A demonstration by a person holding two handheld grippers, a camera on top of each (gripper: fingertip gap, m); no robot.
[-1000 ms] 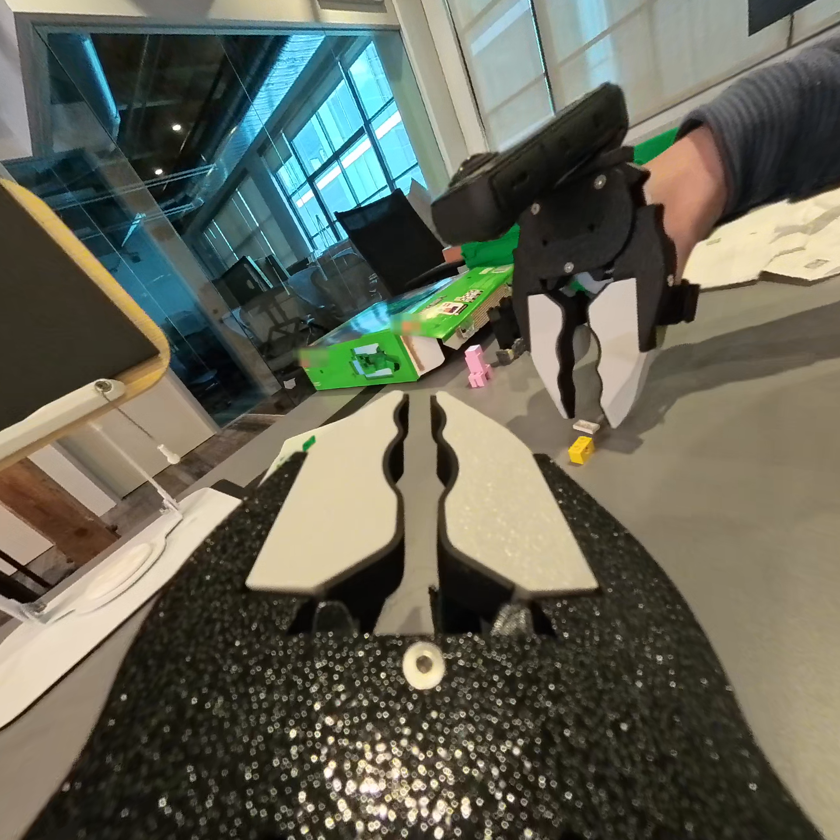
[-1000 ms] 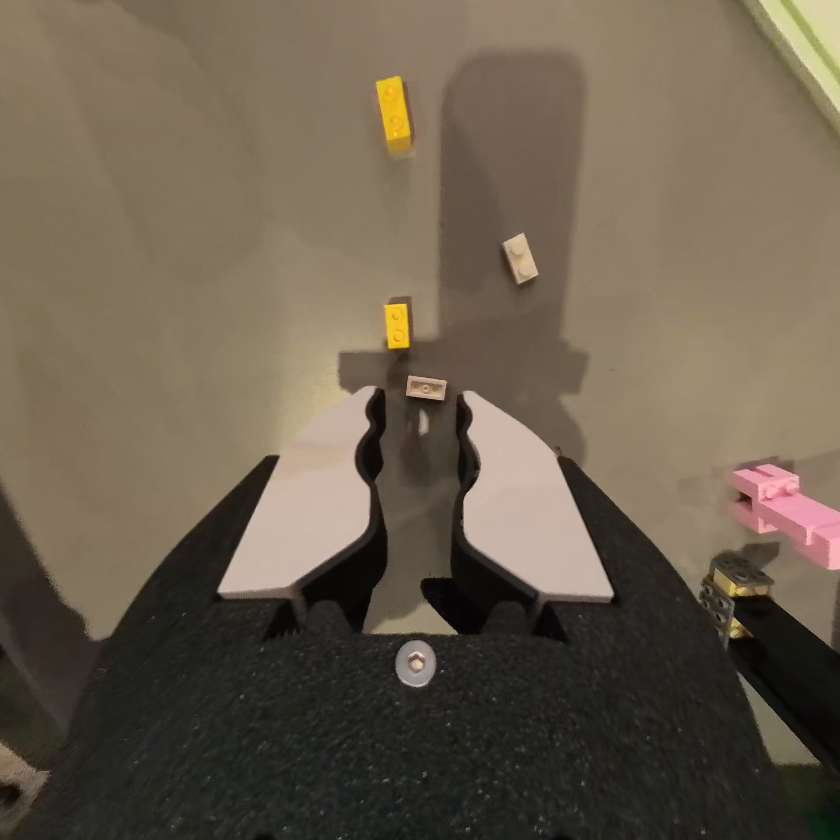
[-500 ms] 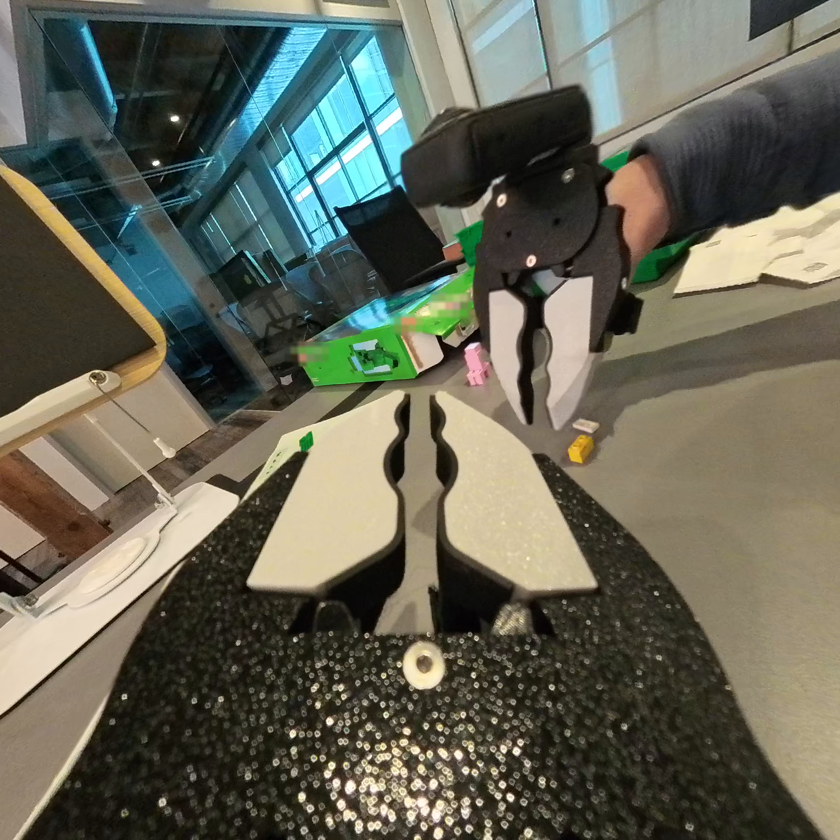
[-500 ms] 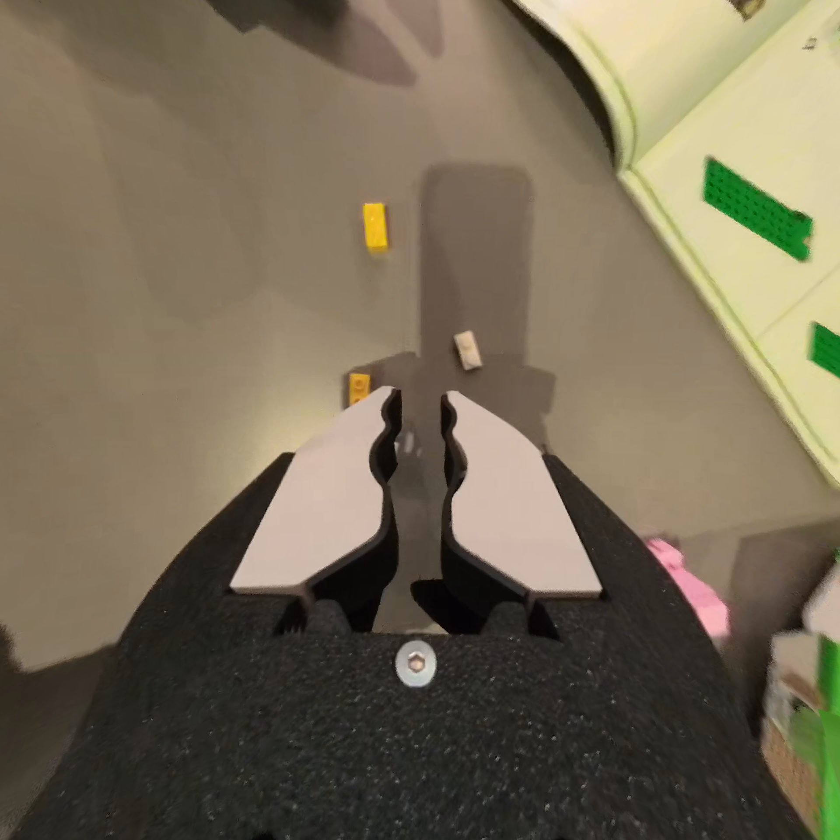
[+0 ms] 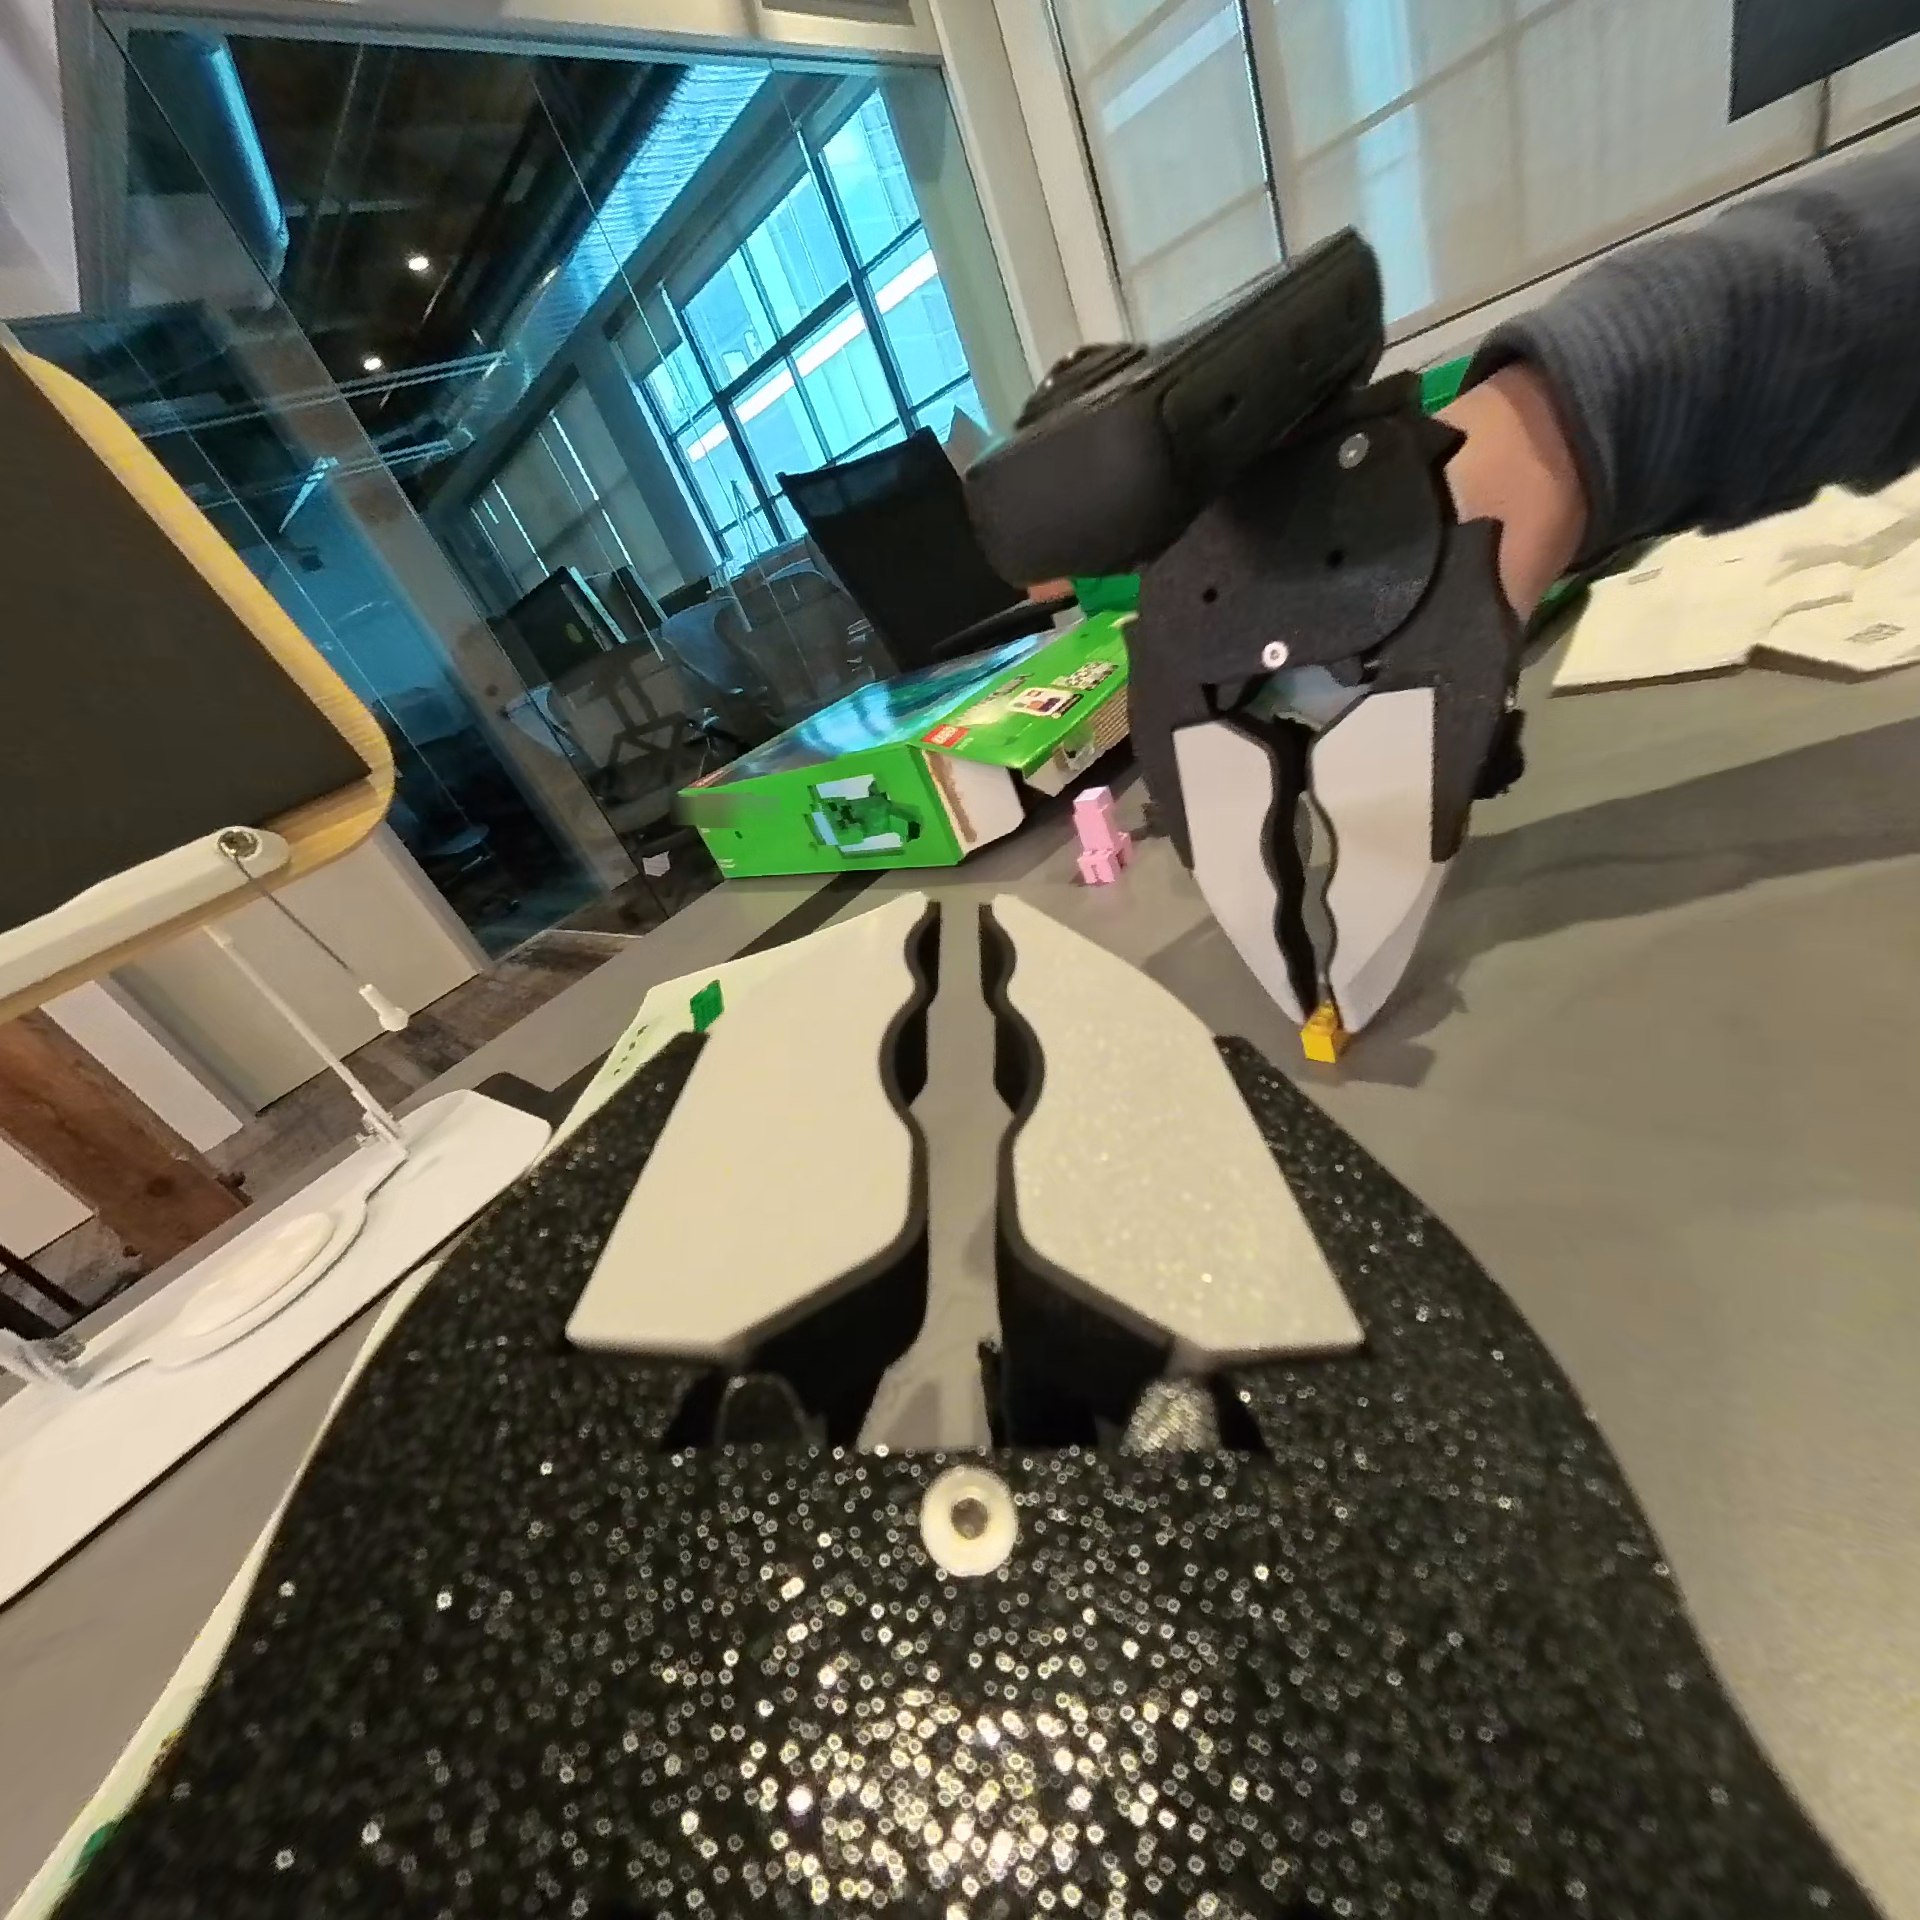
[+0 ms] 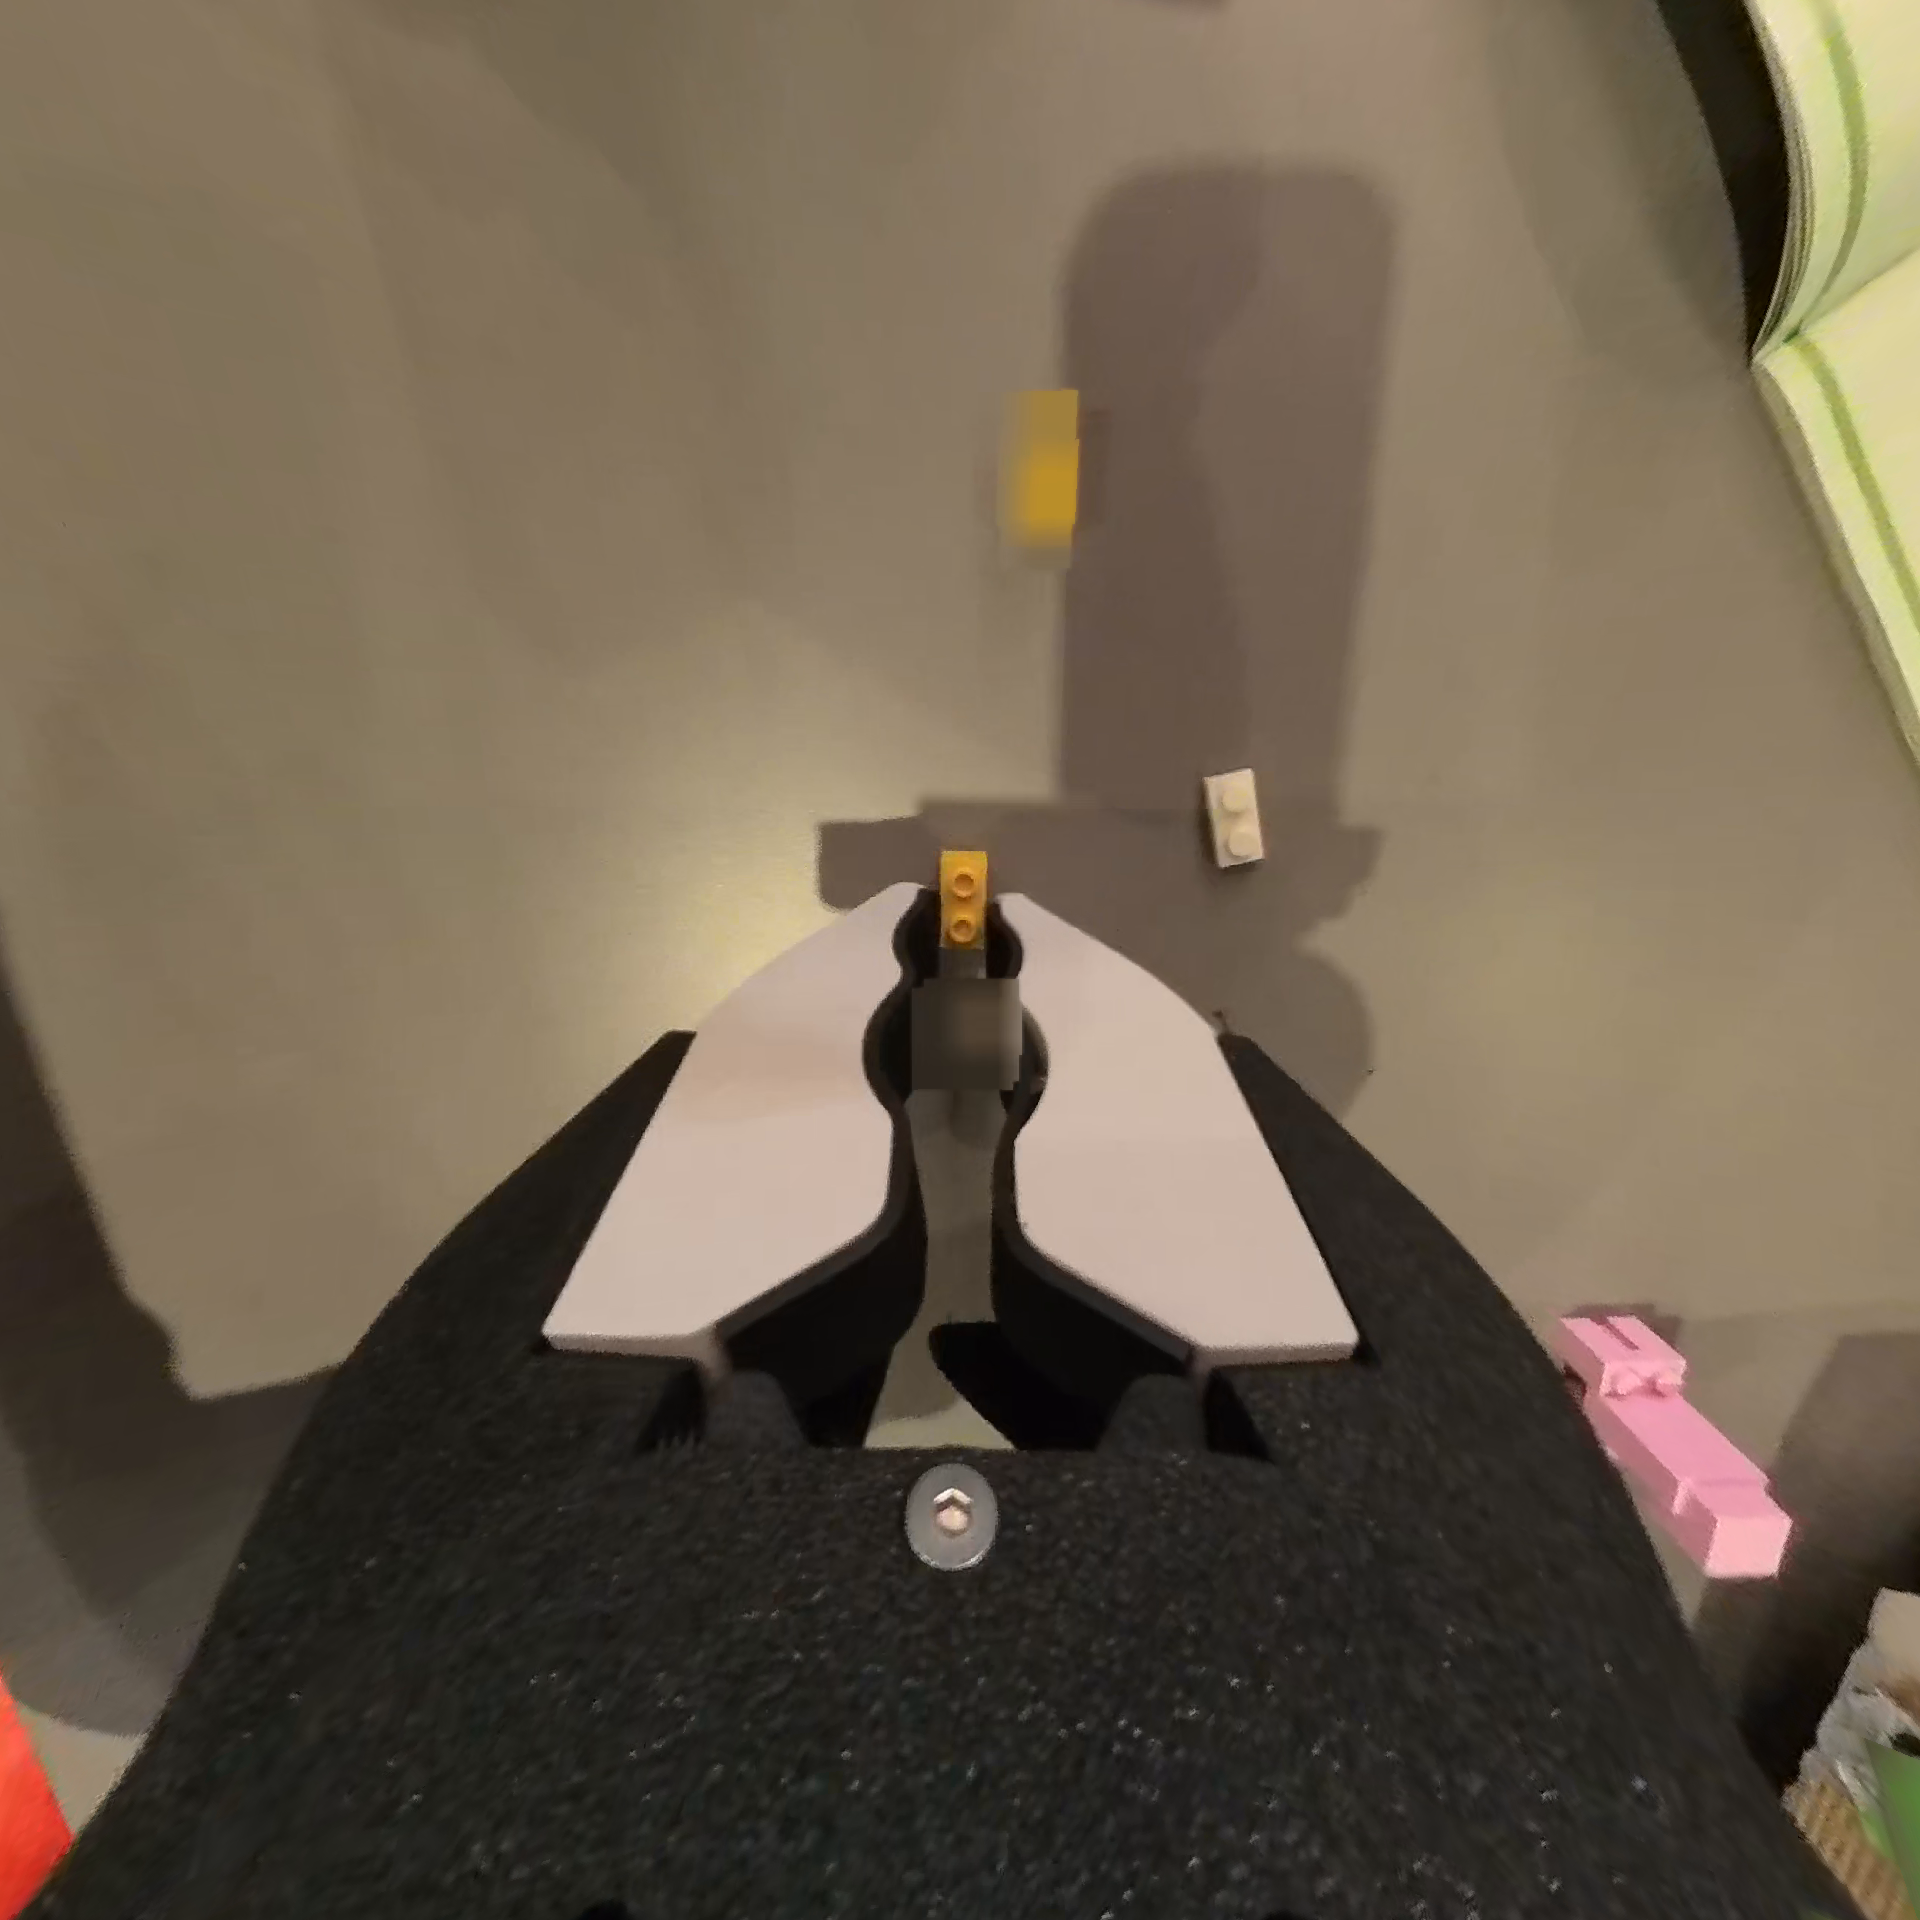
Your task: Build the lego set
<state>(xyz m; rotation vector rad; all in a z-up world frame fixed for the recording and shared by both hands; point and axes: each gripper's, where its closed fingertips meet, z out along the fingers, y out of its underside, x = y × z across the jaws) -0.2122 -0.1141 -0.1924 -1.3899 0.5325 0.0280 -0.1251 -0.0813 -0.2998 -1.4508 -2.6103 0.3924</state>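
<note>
While the left gripper point(image 5: 961, 914) hovers low over the grey tabletop point(image 5: 1662, 1195) with its fingers nearly pressed together on nothing, the right gripper point(image 6: 964, 902) points down, its fingers pinching a small yellow brick point(image 6: 963, 898) that sits on the tabletop. Just beyond lie a white plate piece point(image 6: 1234, 818) and another, blurred yellow brick point(image 6: 1039, 468). Farther off stand a pink figure point(image 5: 1099, 835) and the green box point(image 5: 883, 800).
</note>
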